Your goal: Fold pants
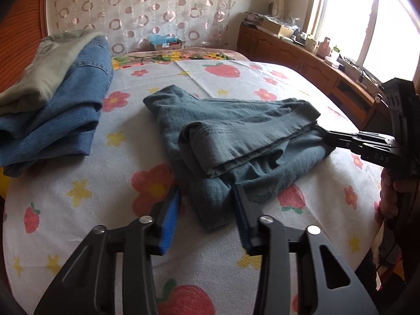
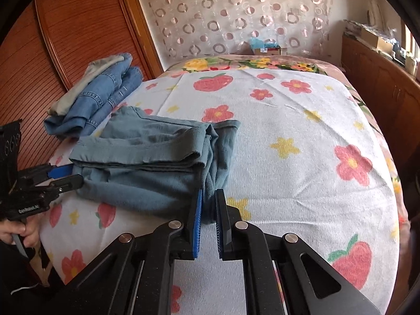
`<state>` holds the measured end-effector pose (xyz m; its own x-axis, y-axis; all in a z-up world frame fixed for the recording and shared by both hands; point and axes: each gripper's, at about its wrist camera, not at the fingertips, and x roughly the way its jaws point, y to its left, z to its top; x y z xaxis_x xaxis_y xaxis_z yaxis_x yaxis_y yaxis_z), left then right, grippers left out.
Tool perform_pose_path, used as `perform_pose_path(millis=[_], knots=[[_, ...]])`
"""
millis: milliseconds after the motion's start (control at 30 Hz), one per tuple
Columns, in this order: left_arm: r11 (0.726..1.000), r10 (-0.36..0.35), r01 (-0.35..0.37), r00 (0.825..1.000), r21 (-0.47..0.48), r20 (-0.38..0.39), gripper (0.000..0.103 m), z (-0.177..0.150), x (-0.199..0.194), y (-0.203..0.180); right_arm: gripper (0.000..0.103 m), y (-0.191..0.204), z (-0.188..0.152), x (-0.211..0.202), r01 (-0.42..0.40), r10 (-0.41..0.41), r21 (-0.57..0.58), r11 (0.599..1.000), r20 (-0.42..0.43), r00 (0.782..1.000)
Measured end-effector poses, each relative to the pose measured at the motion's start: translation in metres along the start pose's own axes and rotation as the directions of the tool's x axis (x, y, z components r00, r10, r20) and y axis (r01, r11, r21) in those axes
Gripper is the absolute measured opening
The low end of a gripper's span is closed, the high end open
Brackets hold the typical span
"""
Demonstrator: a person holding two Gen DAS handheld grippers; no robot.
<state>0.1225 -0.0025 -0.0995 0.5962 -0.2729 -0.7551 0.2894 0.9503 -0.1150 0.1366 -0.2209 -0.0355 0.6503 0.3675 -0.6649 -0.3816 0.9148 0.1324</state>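
Teal-grey pants [image 1: 225, 131] lie folded into a thick bundle on the flowered bed cover [image 1: 302, 231]; they also show in the right wrist view [image 2: 147, 162]. My left gripper [image 1: 207, 197] is open, its blue pads on either side of the bundle's near corner. It also shows in the right wrist view [image 2: 69, 174] at the bundle's left end. My right gripper [image 2: 208, 199] has its jaws narrowly apart around the fold at the bundle's right edge. In the left wrist view it [image 1: 326, 137] reaches the bundle's right end.
A pile of folded blue jeans [image 1: 60, 120] with a khaki garment [image 1: 50, 68] on top lies at the bed's left side. A wooden wardrobe [image 2: 65, 34] stands left, a wooden cabinet [image 1: 309, 60] with clutter runs under the window on the right. A small box [image 1: 168, 43] sits at the bed's far end.
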Motion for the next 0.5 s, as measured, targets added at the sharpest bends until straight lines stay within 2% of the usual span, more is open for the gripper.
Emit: perform_pose_path(millis=[67, 167, 233, 267, 500], knots=[[1.0, -0.016, 0.016, 1.0, 0.001, 0.004, 0.03, 0.0, 0.0, -0.002, 0.02, 0.004, -0.001, 0.003, 0.023, -0.023, -0.018, 1.0, -0.009, 1.0], [0.999, -0.032, 0.032, 0.999, -0.001, 0.013, 0.019, 0.001, -0.001, -0.003, 0.02, 0.006, 0.001, 0.005, 0.011, -0.011, -0.013, 1.0, -0.015, 1.0], [0.999, -0.032, 0.032, 0.999, -0.009, 0.019, 0.016, 0.001, -0.001, -0.002, 0.02, 0.006, 0.001, 0.005, 0.001, -0.001, -0.015, 1.0, -0.015, 1.0], [1.0, -0.029, 0.029, 0.999, -0.008, 0.019, 0.014, 0.002, -0.002, -0.003, 0.013, 0.005, 0.001, 0.004, -0.009, 0.009, -0.017, 1.0, -0.015, 1.0], [1.0, -0.026, 0.026, 0.999, -0.004, 0.041, 0.011, 0.003, -0.014, -0.003, 0.009, 0.008, 0.0, -0.01, -0.037, 0.037, -0.026, 0.999, 0.02, 0.999]])
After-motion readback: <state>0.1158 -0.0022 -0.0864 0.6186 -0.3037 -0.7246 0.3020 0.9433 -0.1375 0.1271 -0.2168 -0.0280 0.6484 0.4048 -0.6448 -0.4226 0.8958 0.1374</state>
